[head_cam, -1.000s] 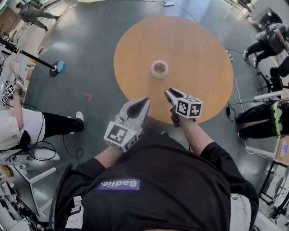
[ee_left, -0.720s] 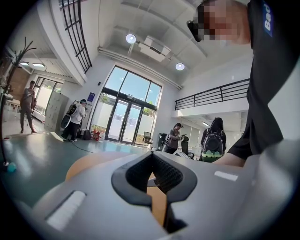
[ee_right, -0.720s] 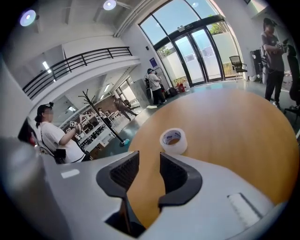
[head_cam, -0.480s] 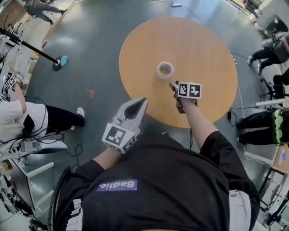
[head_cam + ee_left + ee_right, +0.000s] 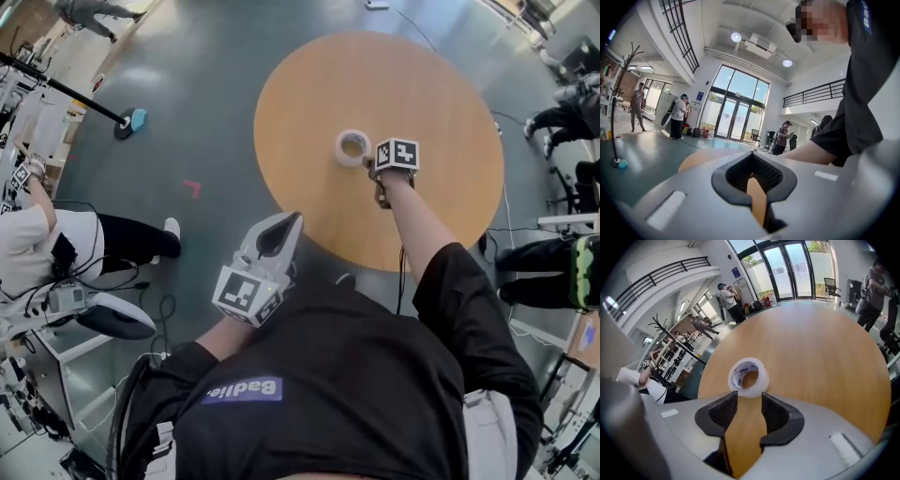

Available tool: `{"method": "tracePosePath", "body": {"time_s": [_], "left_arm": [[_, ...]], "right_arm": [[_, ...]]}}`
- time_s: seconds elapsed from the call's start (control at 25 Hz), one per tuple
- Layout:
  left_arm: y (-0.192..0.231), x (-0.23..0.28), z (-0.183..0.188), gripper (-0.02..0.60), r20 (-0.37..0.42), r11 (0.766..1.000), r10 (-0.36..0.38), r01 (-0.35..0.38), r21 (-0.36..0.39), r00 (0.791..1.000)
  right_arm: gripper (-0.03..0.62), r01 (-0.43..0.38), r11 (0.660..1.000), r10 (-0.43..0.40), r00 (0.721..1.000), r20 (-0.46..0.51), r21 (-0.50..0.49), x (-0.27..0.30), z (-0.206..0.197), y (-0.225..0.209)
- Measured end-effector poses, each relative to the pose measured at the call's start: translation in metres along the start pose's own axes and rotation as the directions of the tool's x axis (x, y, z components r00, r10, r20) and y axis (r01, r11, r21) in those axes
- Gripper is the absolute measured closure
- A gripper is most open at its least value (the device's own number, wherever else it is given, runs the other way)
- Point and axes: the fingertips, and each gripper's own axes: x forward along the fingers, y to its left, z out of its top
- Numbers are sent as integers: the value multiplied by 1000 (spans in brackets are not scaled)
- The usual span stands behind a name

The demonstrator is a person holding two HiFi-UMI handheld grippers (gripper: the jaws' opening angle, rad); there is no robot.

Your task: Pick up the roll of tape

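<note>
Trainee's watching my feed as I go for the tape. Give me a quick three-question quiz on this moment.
1. True or false: the right gripper has its jaws apart, with the roll of tape just beyond them.
2. The tape lies on: A the floor; B the round wooden table; C a chair.
3. Which gripper is held close to the person's body, jaws together?
Key: 1 true; 2 B; 3 the left gripper.

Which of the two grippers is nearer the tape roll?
The right gripper: open jaws just short of the tape roll on the table; the left gripper hangs back beyond its edge.
</note>
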Motion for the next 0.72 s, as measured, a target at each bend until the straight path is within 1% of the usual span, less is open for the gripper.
{"method": "tracePosePath", "body": {"time_s": [0.12,0.36,0.56,0.72], "left_arm": [[7,0,0,561,-3,1000,14,-14,-2,1000],[25,8,4,561,-10,999,32,-31,15,999],[32,17,9,561,-23,999,41,-40,36,999],[36,24,6,561,-22,998,38,-37,41,999]], "right_arm": [[428,24,999,-23,999,-45,30,12,7,-11],[428,6,991,6,996,-92,134,31,19,-18],[427,29,989,-11,992,-122,142,43,20,-24],[427,29,985,-5,991,-134,171,52,21,-30]]}}
